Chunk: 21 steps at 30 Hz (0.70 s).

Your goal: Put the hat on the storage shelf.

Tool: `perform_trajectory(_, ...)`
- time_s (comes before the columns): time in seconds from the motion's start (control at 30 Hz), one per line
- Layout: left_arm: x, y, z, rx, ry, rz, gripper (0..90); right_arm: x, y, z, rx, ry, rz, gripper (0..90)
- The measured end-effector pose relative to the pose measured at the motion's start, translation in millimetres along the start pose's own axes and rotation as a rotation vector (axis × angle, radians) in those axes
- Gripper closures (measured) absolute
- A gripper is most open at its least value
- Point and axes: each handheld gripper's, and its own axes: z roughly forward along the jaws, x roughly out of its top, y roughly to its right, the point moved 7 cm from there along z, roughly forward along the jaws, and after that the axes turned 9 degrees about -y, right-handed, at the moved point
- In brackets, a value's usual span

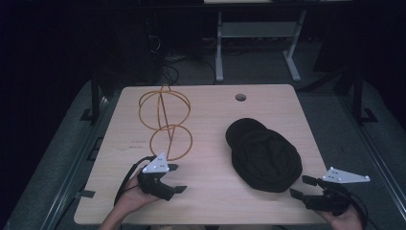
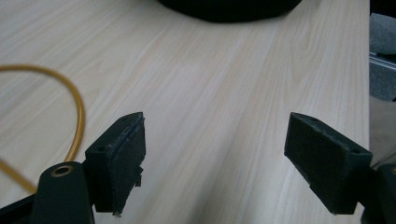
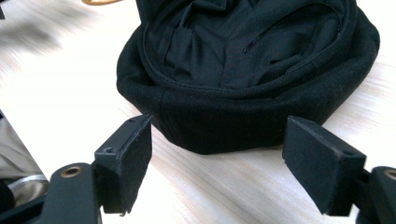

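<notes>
My left gripper (image 1: 174, 178) hangs spread wide over bare table (image 1: 210, 120), the yellow wire frame (image 1: 164, 122) just off its left jaw. My right gripper (image 3: 217, 170) gapes too (nothing held), the black cap (image 3: 243, 74) lying just ahead, between its jaws.

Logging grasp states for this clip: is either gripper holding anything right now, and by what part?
Nothing is held. The left gripper is open over bare table; the right gripper is open just short of the black cap, touching nothing.
</notes>
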Motion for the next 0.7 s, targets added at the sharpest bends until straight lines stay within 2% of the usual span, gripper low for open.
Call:
perform_trajectory(0.2, 28.7, 9.2, 8.2, -0.032, 0.023, 0.042, 20.4, 0.3, 2.2, -0.8, 0.005, 0.008, 0.003, 22.5)
perform_trajectory(0.37, 41.7, 12.7, 17.2, -0.047, 0.011, 0.070, 20.3, 0.2, 2.0, -0.2, 0.007, 0.004, 0.002, 21.9)
perform_trajectory(0.4, 49.5, 15.5, 21.9, -0.059, 0.008, 0.079, 20.3, 0.9, 2.1, -0.5, 0.007, 0.006, -0.003, 21.8)
perform_trajectory(0.43, 49.5, 15.5, 21.9, -0.059, 0.008, 0.079, 20.3, 0.9, 2.1, -0.5, 0.007, 0.006, -0.003, 21.8)
perform_trajectory(0.47, 57.1, 17.4, 25.8, -0.067, 0.006, 0.098, 20.3, 1.6, 2.1, -0.7, 0.008, 0.010, -0.005, 21.7)
perform_trajectory(0.63, 72.3, 23.5, 34.2, -0.083, 0.001, 0.125, 20.3, 1.1, 1.5, 1.1, 0.015, 0.002, -0.013, 21.7)
perform_trajectory(0.67, 80.3, 26.5, 38.9, -0.088, 0.005, 0.141, 20.5, 1.5, 1.1, 0.8, 0.015, 0.003, -0.015, 21.7)
perform_trajectory(0.7, 80.3, 26.5, 38.9, -0.088, 0.005, 0.141, 20.7, 1.5, 1.1, 0.8, 0.015, 0.003, -0.015, 21.7)
